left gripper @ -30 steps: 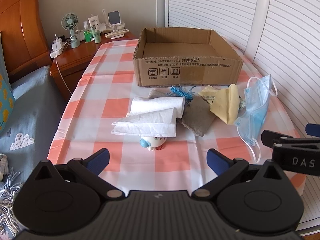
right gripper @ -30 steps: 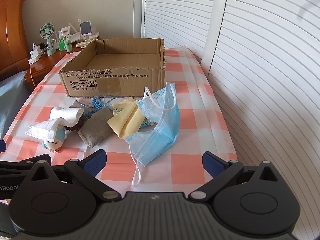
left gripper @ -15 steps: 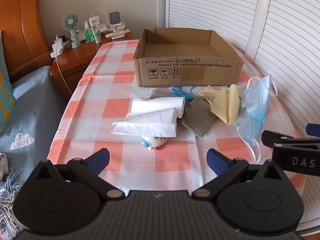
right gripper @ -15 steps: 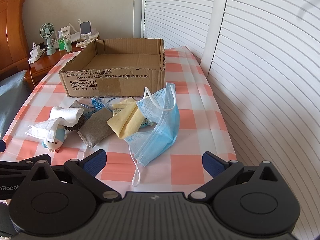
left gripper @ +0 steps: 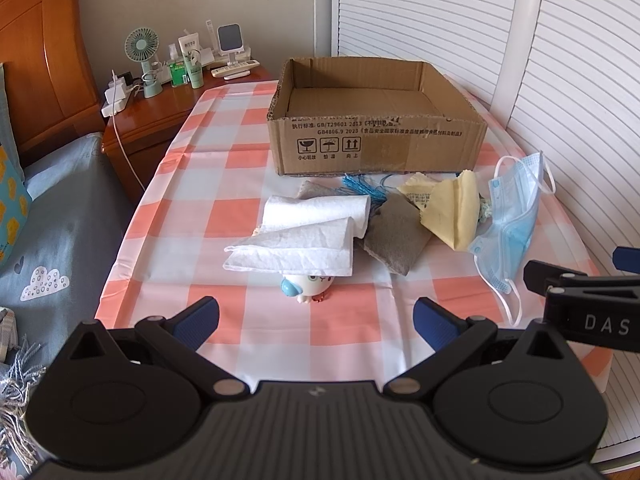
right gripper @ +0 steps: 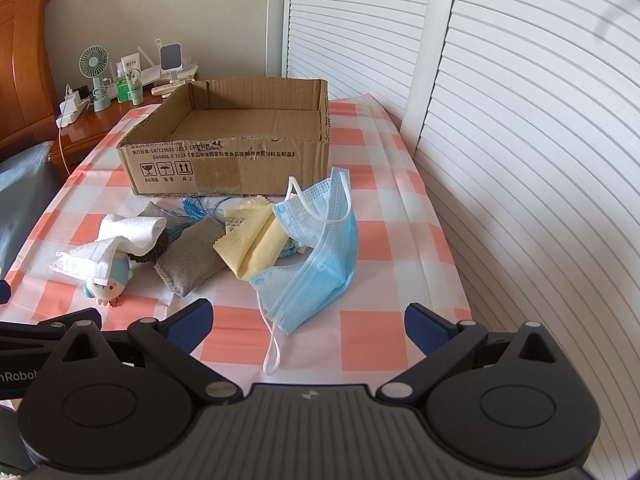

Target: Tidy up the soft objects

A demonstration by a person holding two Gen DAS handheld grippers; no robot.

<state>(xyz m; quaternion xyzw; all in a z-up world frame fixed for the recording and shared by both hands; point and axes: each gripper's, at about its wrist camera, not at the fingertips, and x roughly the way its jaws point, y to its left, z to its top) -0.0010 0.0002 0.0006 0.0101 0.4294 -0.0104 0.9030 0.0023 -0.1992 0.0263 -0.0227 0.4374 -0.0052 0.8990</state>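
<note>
- Hovering spread wide and empty at the near table edge – left gripper (left gripper: 316, 318), right gripper (right gripper: 306, 322)
- Lying in a loose row just before the cardboard box (left gripper: 380, 148): white towel (left gripper: 304, 236) draping over a small blue-and-white toy (left gripper: 306, 288), grey cloth (left gripper: 394, 238), yellow cloth (left gripper: 454, 210), blue face mask (right gripper: 320, 256)
- Peeking out behind the cloths – blue tassel (left gripper: 362, 186)
- Covering the table, a checked cloth (left gripper: 224, 184)
</note>
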